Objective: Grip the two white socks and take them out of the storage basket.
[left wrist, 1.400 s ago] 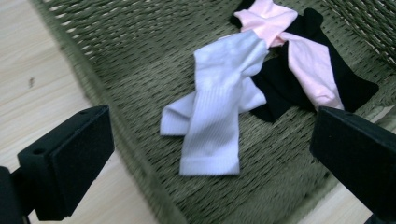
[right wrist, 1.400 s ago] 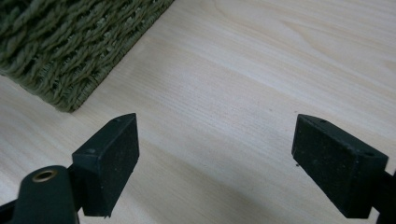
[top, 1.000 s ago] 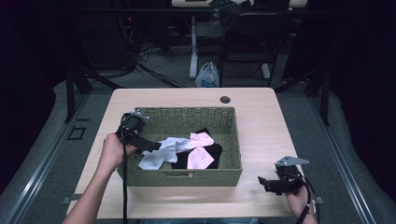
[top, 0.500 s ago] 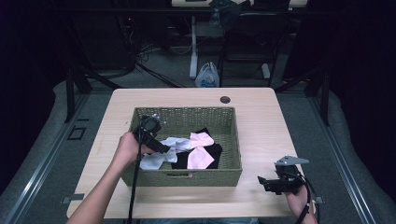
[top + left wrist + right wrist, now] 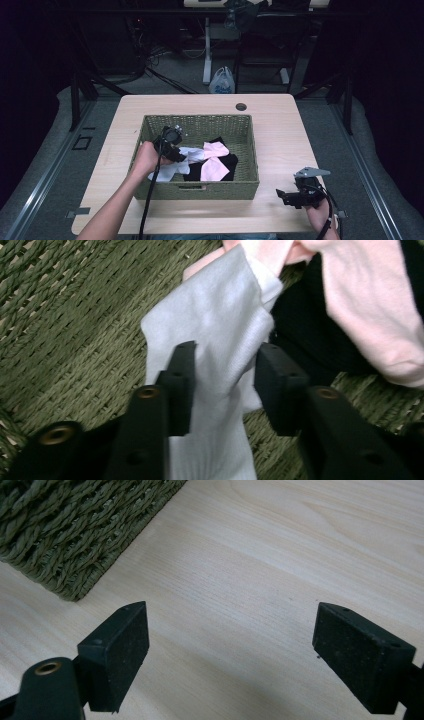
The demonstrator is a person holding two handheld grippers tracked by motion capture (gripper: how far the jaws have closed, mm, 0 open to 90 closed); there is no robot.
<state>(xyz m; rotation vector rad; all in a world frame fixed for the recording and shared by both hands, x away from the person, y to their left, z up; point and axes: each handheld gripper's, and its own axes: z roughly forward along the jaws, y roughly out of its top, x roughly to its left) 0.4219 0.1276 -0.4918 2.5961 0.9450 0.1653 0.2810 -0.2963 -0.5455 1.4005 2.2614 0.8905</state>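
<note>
Dark room, grey floor, light wood table (image 5: 280, 120). Green wicker basket (image 5: 200, 189) at table centre, holding white sock (image 5: 220, 325), pink sock (image 5: 214, 159) and black garment (image 5: 227, 167). Left gripper (image 5: 177, 156) down inside basket, jaws parted, straddling white sock; sock directly between left fingers (image 5: 181, 375), not yet pinched. Sock long axis roughly along the jaws, toe end toward pink sock beyond the fingertips. Likely next: close on white sock. Left hand clearly nearer. Right gripper (image 5: 284, 196) released, wide apart, over bare table just beside basket corner, gripping nothing.
</note>
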